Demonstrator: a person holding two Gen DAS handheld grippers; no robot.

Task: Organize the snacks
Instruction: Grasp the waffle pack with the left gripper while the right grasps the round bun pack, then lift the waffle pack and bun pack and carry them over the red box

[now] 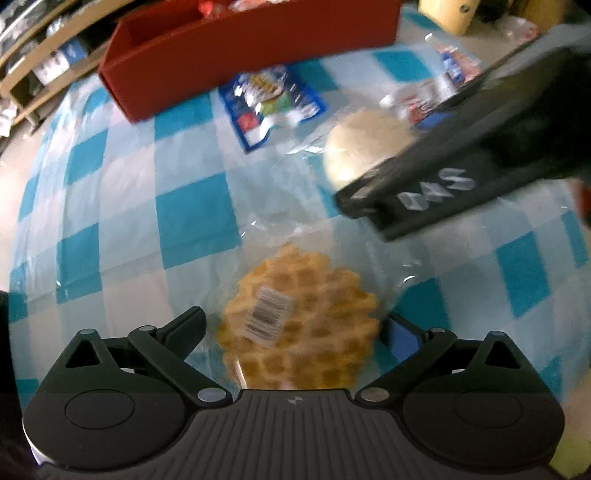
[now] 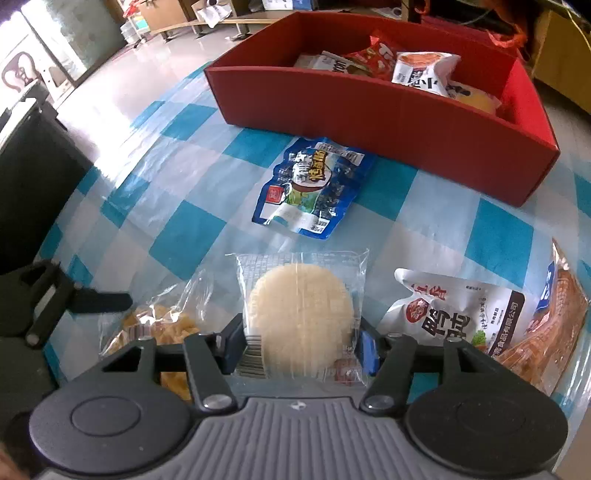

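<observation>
Glossy clear plastic wraps the waffle [image 1: 299,325] (matt red cardboard box [image 2: 369,107]).

You are working in what looks like a large indoor room, a shop or store room rather than a home kitchen. Your table [image 2: 192,229] wears a blue-and-white checked cloth under clear plastic. Beyond it lies a wide, glossy pale floor [image 2: 122,74]. Low wooden shelves [image 1: 44,66] carry packed goods, and cardboard boxes [image 2: 162,11] stand at the far wall.
</observation>
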